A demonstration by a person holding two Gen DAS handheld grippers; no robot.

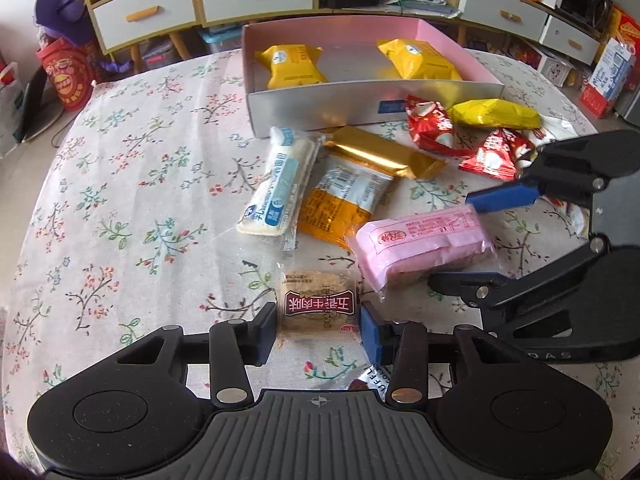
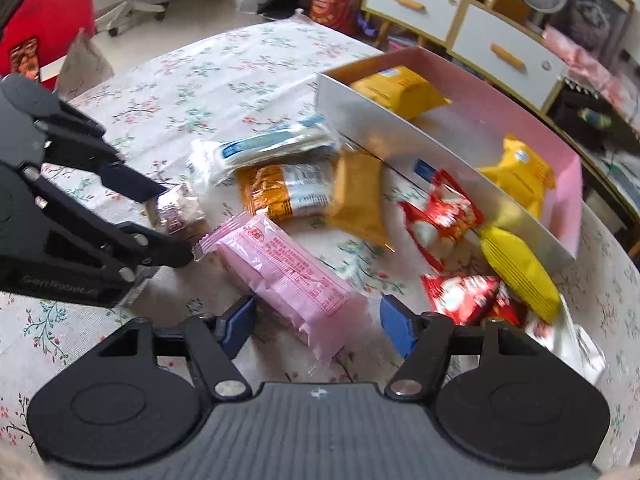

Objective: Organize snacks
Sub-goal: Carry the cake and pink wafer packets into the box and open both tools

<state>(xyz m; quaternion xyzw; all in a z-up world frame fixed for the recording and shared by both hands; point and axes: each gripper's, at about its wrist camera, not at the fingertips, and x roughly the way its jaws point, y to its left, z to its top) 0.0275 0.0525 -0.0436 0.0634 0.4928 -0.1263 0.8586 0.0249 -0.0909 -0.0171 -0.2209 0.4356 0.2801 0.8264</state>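
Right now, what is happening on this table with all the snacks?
A person works two handheld grippers. The left gripper is shut on a small brown snack pack. The right gripper straddles a pink packet, pads not yet pressing. Two yellow packs lie in the pink box; the rest remain on the floral tablecloth.

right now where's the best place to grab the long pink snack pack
Take the pink pack across its short width near the middle, coming from above. It lies flat on the tablecloth, and the right gripper already straddles its near end, jaws open on either side. Avoid the thin crimped end seals.
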